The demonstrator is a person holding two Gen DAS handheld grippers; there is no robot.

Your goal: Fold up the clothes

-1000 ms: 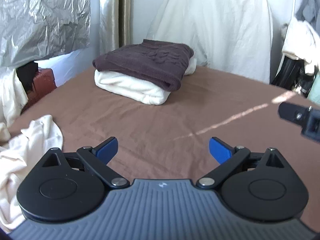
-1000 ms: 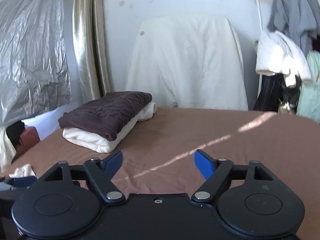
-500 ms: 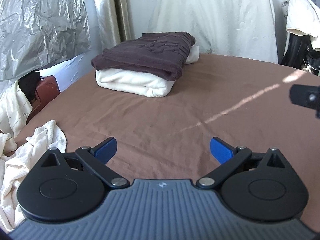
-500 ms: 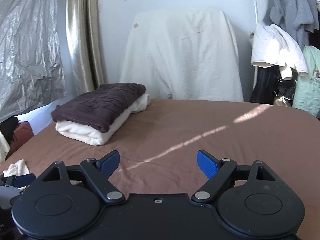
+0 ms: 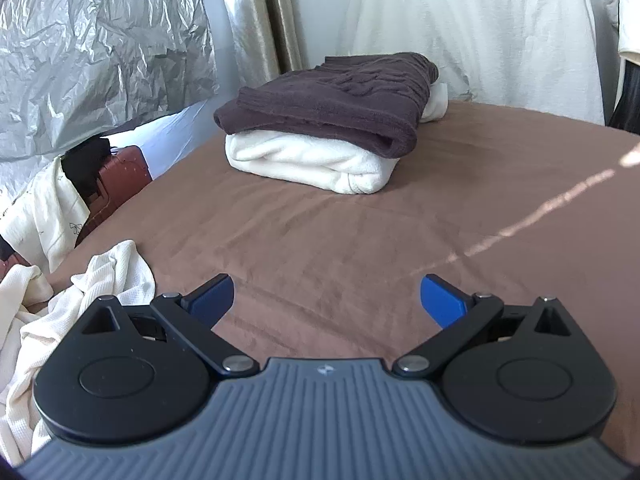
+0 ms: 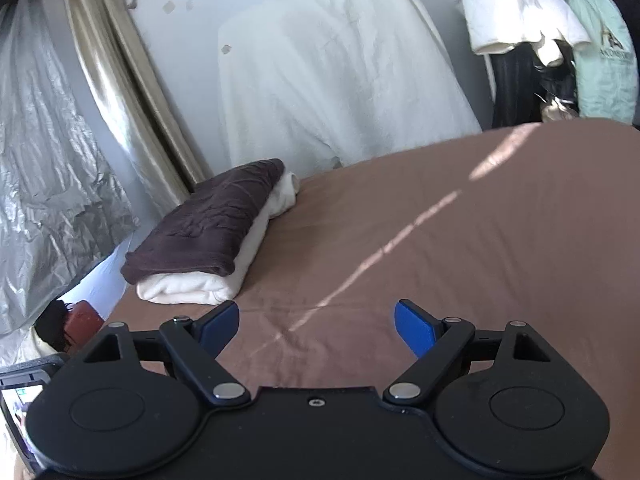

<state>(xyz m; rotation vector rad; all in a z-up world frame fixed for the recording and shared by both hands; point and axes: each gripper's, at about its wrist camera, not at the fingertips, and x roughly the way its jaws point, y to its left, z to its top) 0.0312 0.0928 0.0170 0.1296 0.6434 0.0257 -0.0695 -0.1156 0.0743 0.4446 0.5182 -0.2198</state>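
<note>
A folded dark brown garment (image 5: 336,108) (image 6: 212,228) rests on a folded cream garment (image 5: 316,164) (image 6: 188,290) at the far left of the brown bed sheet (image 5: 360,240) (image 6: 440,220). A crumpled cream garment (image 5: 72,308) lies at the bed's near left edge, just left of my left gripper (image 5: 327,296). That gripper hangs open over bare sheet with nothing between its blue pads (image 5: 210,294). My right gripper (image 6: 317,322) is open too, empty, above the sheet in front of the folded stack.
A white-draped chair (image 6: 340,80) stands behind the bed. Silver plastic sheeting (image 5: 92,48) and a gold curtain (image 6: 120,80) line the left wall. A brown suitcase (image 5: 120,176) with cream cloth sits beside the bed. Clothes (image 6: 560,40) hang at the right.
The left gripper has moved left and lower, toward the crumpled cream garment; the folded stack looks closer. The right gripper has rolled, tilting its view. Both stay open.
</note>
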